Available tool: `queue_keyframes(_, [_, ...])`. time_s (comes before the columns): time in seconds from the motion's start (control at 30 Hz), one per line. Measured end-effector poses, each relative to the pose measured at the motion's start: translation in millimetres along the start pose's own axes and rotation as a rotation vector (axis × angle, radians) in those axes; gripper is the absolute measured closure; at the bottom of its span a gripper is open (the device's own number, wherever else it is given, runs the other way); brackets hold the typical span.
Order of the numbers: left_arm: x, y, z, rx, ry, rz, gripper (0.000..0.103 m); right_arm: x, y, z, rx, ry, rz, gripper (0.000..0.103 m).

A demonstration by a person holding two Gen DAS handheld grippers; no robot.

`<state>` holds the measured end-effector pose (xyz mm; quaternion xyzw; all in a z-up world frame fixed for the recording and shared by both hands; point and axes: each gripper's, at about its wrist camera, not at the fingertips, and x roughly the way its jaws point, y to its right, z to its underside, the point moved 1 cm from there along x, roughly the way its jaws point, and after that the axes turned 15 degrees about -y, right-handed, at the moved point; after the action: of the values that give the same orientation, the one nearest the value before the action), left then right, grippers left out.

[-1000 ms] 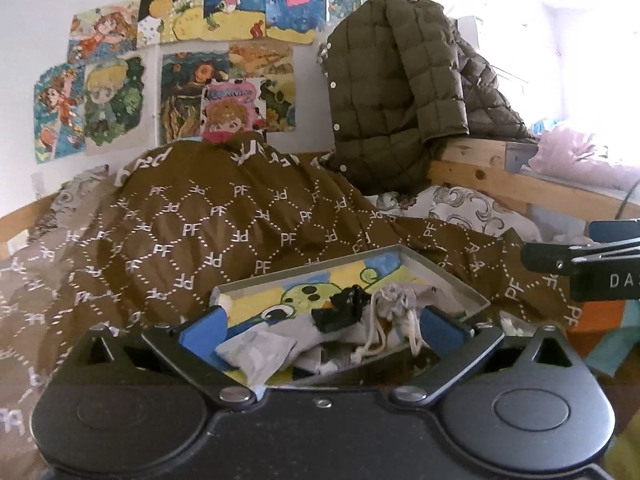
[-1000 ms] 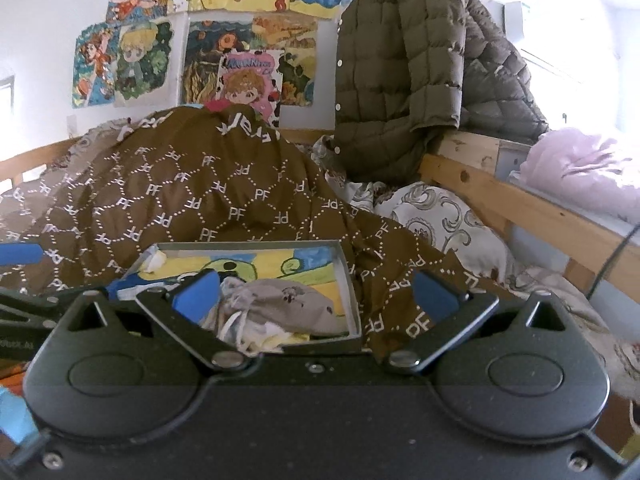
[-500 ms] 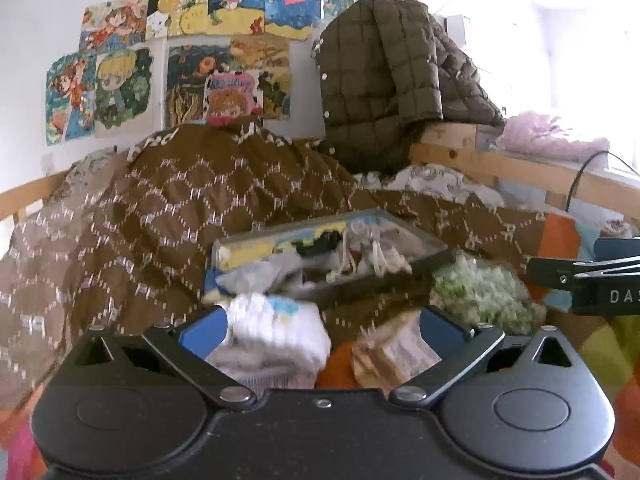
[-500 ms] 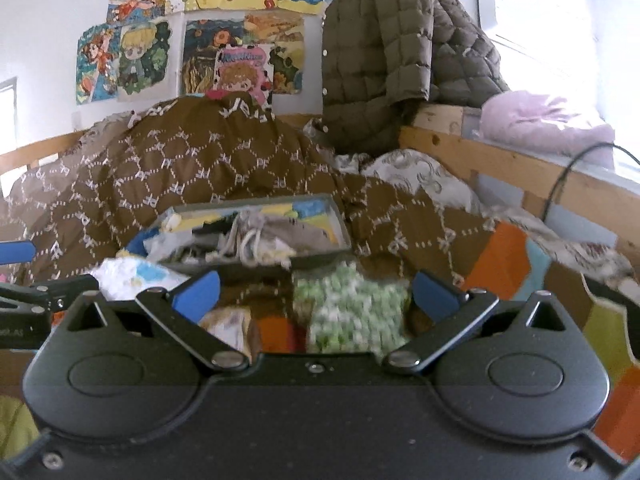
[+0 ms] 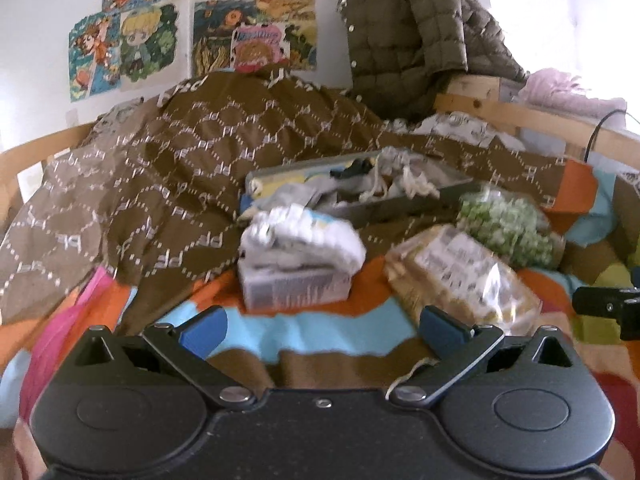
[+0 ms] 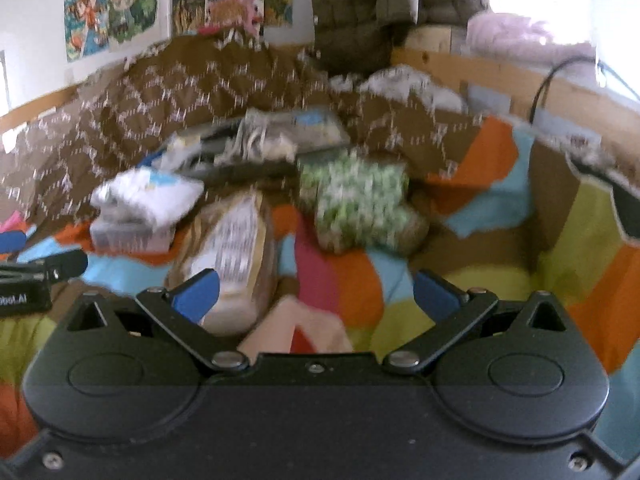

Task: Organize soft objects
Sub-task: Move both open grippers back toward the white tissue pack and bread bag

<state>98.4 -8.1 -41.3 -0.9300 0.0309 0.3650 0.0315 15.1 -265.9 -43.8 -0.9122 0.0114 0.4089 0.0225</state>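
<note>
A shallow grey tray (image 5: 400, 206) (image 6: 256, 166) rests on the brown quilt and holds grey drawstring pouches and other soft bits. In front of it lie a white folded cloth pack (image 5: 298, 256) (image 6: 140, 210), a clear bag with a printed label (image 5: 460, 276) (image 6: 236, 256) and a green-and-white bag (image 5: 508, 226) (image 6: 360, 204). My left gripper (image 5: 324, 330) is open, low over the striped blanket, short of the white pack. My right gripper (image 6: 316, 292) is open too, with its left fingertip (image 6: 196, 294) in front of the labelled bag. Neither holds anything.
A brown patterned quilt (image 5: 168, 168) is heaped behind the tray. The colourful patchwork blanket (image 6: 500, 216) covers the near bed. A quilted olive jacket (image 5: 416, 36) hangs on the wooden bed rail (image 5: 520, 114). Posters cover the wall. A black cable (image 6: 548, 80) runs at the right.
Both grippers have pulled back and down from the tray, still open. The white pack, labelled bag and green bag have come into view between them and the tray.
</note>
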Motion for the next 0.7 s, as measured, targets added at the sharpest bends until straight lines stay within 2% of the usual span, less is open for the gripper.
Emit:
queue_keyframes(0.33, [-9.8, -6.8, 25.4, 0.01, -0.04, -0.033, 0.001, 13.6, -27.5, 6.8, -0.056, -0.091, -0.063, 0.001])
queue_keyframes(0.7, [-15.2, -20.5, 25.8, -0.009, -0.044, -0.077, 0.001, 16.4, -54.5, 1.4, -0.114, -0.075, -0.151, 0.001])
